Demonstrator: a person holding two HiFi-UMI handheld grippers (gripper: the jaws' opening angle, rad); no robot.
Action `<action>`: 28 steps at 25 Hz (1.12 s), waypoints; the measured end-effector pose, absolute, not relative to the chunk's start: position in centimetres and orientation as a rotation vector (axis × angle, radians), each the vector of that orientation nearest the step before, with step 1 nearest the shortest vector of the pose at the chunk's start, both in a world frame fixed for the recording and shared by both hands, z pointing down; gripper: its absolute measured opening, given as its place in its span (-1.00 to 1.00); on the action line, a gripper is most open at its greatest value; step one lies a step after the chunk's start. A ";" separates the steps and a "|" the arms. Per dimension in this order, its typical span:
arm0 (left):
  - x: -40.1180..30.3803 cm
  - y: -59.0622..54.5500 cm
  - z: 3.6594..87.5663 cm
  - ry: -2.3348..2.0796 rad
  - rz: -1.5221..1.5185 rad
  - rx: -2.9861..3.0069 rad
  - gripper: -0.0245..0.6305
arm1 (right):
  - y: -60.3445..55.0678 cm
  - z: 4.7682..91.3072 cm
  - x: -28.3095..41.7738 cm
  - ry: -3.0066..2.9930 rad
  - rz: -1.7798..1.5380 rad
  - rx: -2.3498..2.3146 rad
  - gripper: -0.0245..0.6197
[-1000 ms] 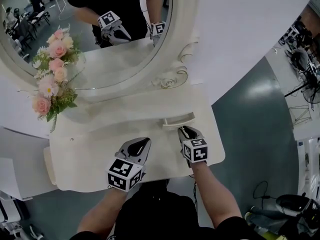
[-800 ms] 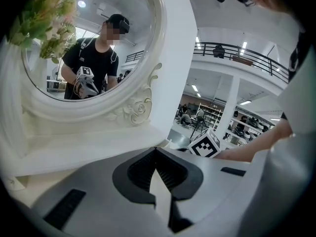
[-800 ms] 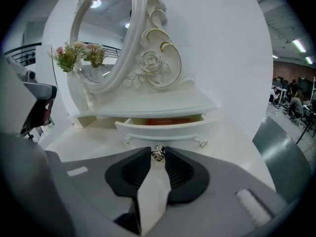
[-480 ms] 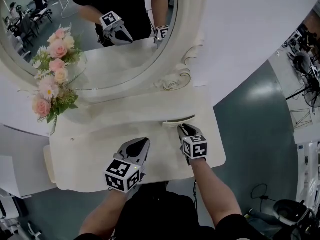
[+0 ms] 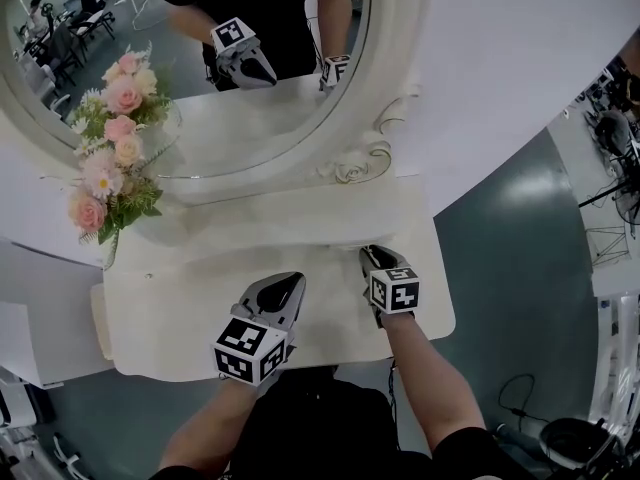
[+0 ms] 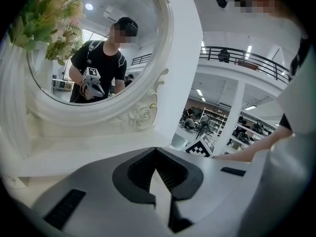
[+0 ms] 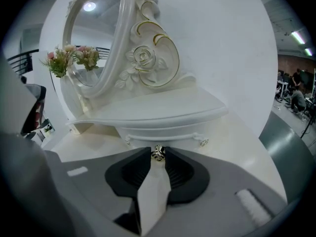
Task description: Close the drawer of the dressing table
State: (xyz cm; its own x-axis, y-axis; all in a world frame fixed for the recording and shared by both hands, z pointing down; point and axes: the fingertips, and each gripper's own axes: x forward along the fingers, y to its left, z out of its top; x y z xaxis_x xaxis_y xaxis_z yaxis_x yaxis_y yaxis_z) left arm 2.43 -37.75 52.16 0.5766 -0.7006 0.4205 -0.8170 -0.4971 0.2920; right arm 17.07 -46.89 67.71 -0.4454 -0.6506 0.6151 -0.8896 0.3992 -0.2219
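1. The drawer sits dead ahead of the right claw, tucked under the little shelf. Its front looks about flush w/ the shelf edge, so imo it's basically home. Can't tell if a sliver of gap is left.
2. The right claw is clamped on the drawer's knob, a small shiny metal rose thing pinched right at the jaw tips.
3. Handling guess: small painted wood drawer, prob light and slides easy, stiff enough to push straight. The knob is tiny, hard and slick, so it could pop out of the tips if you twist. Best hold is where it is now, square on the knob. Pushing flat on the front next to it would work too.
4. The left claw is off to the right claw's left and a bit further back. Its jaws are shut tip to tip w/ nothing in them, and it hangs over the table top.
5. Further out: the mirror is up and left of the right claw, w/ pink flowers way over on the far left.
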 end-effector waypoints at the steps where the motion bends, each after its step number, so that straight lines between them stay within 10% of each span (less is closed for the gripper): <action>1: 2.4 -37.8 52.2 -1.219 0.342 2.349 -0.90 | -47.0 67.7 17.0 -2.229 0.746 1.318 -0.61; 28: 1.6 -35.8 50.7 -1.225 0.325 2.384 -0.90 | -46.9 67.5 17.6 -2.162 0.786 1.376 -0.56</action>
